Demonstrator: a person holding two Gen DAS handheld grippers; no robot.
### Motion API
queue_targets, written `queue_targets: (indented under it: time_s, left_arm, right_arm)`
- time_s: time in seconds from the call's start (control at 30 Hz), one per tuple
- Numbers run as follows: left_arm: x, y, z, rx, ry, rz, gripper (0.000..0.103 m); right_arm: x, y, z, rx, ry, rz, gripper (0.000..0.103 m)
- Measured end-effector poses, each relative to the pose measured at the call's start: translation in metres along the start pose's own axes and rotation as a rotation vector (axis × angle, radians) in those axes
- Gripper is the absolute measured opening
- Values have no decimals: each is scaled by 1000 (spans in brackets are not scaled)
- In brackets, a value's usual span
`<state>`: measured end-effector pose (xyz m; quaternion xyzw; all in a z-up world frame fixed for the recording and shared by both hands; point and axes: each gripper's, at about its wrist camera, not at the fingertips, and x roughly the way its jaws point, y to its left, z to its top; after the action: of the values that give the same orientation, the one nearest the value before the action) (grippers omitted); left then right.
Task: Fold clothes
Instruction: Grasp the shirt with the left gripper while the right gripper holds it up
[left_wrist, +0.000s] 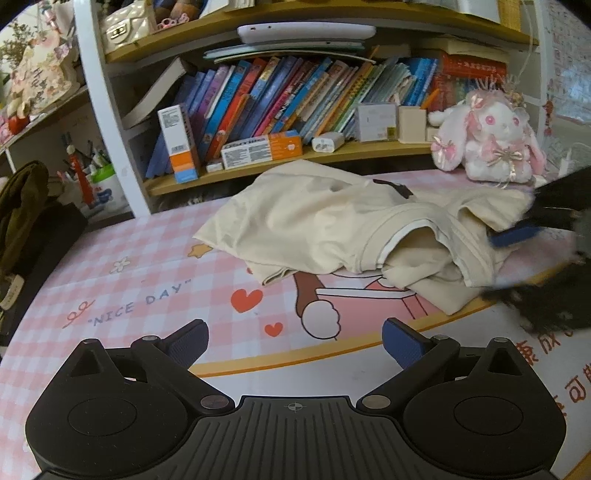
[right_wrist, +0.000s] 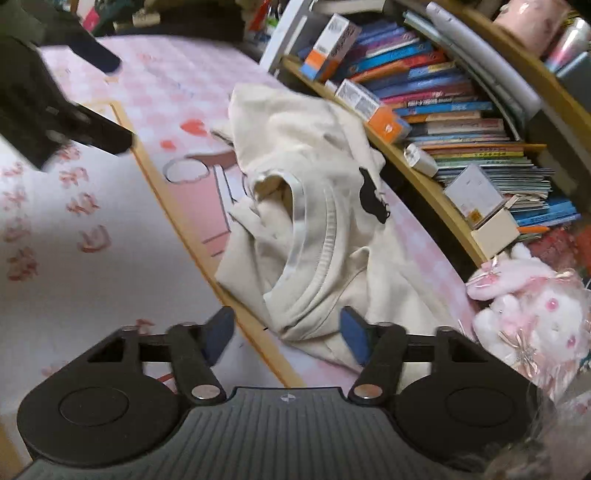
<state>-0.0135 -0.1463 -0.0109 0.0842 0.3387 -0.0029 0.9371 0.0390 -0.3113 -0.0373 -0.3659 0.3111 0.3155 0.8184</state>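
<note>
A cream T-shirt (left_wrist: 332, 225) lies crumpled on the pink checked table mat (left_wrist: 147, 266), its ribbed collar facing the front and a black print on its chest. My left gripper (left_wrist: 295, 343) is open and empty, a little in front of the shirt and apart from it. In the right wrist view the shirt (right_wrist: 314, 192) lies just ahead of my right gripper (right_wrist: 288, 332), which is open with the shirt's near edge between its jaws. The right gripper also shows blurred at the right edge of the left wrist view (left_wrist: 546, 221), at the shirt's right side.
A wooden shelf of books (left_wrist: 295, 99) and small boxes runs along the back of the table. A pink and white plush rabbit (left_wrist: 491, 136) sits at the back right, close to the shirt. A dark bag (left_wrist: 22, 206) stands at the left edge.
</note>
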Motion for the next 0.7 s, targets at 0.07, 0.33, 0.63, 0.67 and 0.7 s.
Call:
queue_targets:
  time_s: [0.07, 0.33, 0.63, 0.67, 0.7]
  left_arm:
    - [3, -3, 2, 26, -10, -13, 101]
    - [40, -30, 19, 253, -114, -29, 95]
    - [89, -50, 34, 505, -207, 52, 77]
    - [94, -49, 36, 523, -216, 63, 71]
    - [99, -48, 39, 534, -218, 61, 45]
  right_arm:
    - [8, 1, 2, -37, 15, -22, 33]
    - [-69, -53, 40, 155, -196, -5, 11]
    - [-122, -87, 72, 228, -295, -125, 8]
    - [-124, -89, 72, 233, -293, -136, 3]
    - [-125, -91, 71, 241, -286, -145, 3]
